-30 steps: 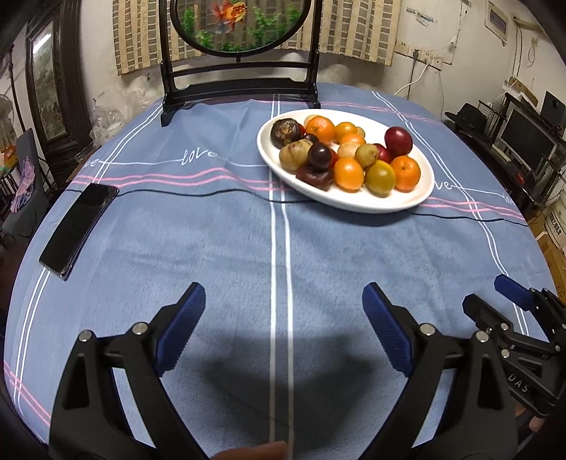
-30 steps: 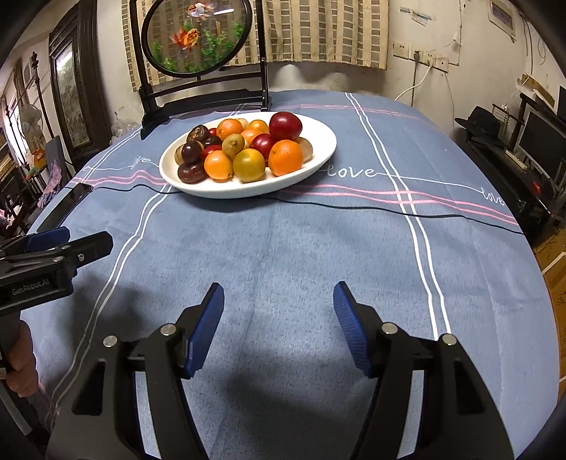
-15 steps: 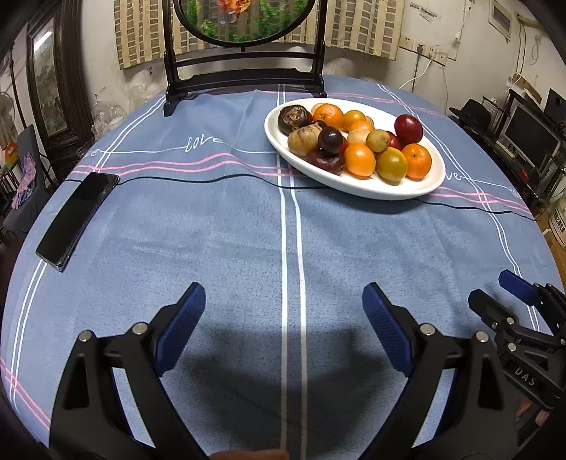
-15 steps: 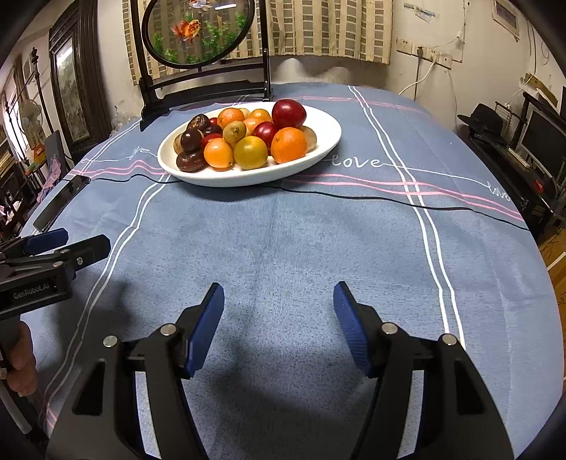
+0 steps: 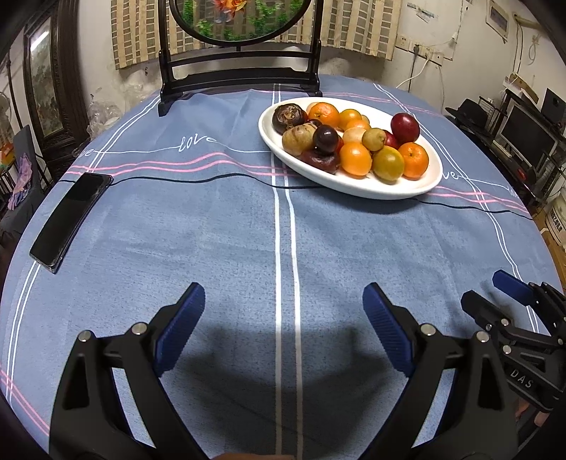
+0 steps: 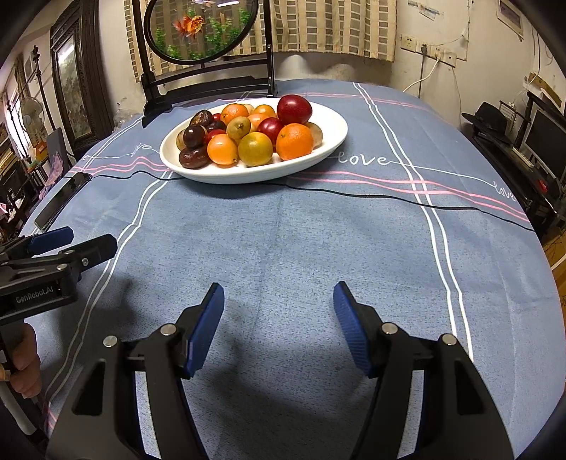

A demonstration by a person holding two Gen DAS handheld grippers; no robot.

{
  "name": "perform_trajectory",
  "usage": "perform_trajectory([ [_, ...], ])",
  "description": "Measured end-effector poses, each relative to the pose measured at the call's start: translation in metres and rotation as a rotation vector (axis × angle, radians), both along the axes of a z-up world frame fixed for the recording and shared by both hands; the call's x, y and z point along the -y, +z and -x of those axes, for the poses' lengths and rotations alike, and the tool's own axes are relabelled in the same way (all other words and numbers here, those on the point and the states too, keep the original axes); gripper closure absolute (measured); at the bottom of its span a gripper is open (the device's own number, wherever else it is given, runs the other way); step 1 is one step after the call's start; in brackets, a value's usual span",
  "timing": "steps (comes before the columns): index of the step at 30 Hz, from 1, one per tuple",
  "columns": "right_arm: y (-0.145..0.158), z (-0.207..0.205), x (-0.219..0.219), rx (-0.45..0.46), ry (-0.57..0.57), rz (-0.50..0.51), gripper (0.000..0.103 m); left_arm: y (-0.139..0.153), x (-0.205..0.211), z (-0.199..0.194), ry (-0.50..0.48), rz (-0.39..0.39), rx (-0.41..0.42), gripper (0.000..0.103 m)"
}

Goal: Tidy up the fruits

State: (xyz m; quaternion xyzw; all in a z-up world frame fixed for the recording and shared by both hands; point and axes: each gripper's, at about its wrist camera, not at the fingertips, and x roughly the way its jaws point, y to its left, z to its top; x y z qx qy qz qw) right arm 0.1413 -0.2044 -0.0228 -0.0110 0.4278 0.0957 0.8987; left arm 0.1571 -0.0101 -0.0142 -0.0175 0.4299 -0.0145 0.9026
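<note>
Left tool (image 5: 283, 308): wide open, nothing between its blue pads, hovering over the near part of the bench
Right tool (image 6: 278, 304): also spread open and empty, hovering beside the left tool, the two well apart
Bench (image 5: 212, 230): round, covered by a blue cloth with white and pink stripes and the word "love"
Plate (image 5: 353, 185): white oval dish, ahead of both tools; forward and to the right of the left tool, forward and slightly left of the right tool
Fruits (image 6: 247, 136): all heaped on the plate, none on the cloth
Oranges: one (image 6: 294, 141) at the plate's near right in the right view, another (image 6: 222, 149) nearer the left
Yellow-green fruit (image 6: 255, 148): between those two oranges, at the near edge of the heap
Red plum (image 6: 294, 109): on top at the back right of the heap
Dark brown fruits (image 6: 194, 156): at the left end of the plate
Phone (image 5: 70, 217): black, flat on the cloth, far left of the left tool, well apart from the plate
Black cable (image 6: 406, 201): runs across the cloth just in front of the plate
Round screen on dark stand (image 6: 201, 30): at the far edge of the bench, behind the plate
</note>
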Motion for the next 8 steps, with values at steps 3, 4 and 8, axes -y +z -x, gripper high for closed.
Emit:
perform_trajectory([
  [3,-0.0001,-0.0003,0.0,-0.002,-0.001,0.002,0.039,0.0,0.0011,0.0011,-0.005,-0.004,0.001,0.009],
  [4,-0.0001,-0.0002,0.0004,-0.002,-0.001,0.002,0.038,0.0,0.0011,0.0013,-0.005,-0.005,0.001,0.009],
  [8,-0.0013,-0.0006,0.0007,-0.007,-0.003,0.006,0.038,-0.0006,0.0013,0.0012,-0.009,-0.005,-0.002,0.008],
])
